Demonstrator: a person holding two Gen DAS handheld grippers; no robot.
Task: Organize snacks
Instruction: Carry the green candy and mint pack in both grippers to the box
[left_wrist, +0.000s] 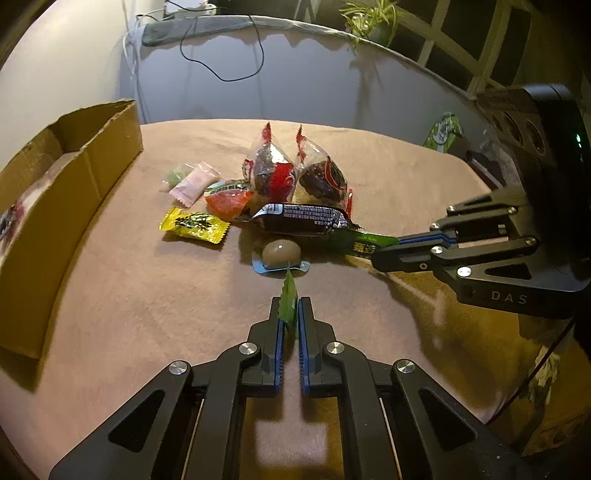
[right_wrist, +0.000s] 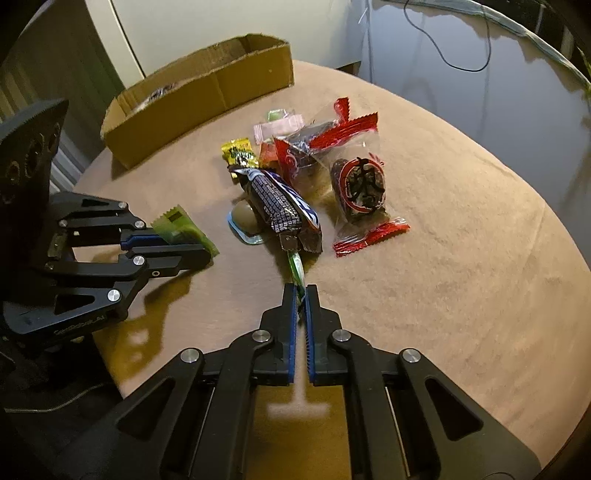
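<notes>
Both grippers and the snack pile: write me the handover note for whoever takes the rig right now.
Left gripper: shut on a small green packet, held on edge just above the cloth.
Right gripper: shut on the end of a long green wrapper that runs under the dark chocolate bar.
Cardboard box: at the far left of the table, with at least one dark packet already inside.
Left on the cloth: chocolate bar, two red-trimmed clear bags, yellow candy, pink sachet, brown domed sweet.
Next: probably carry both held items to the box, then clear the pile.
</notes>
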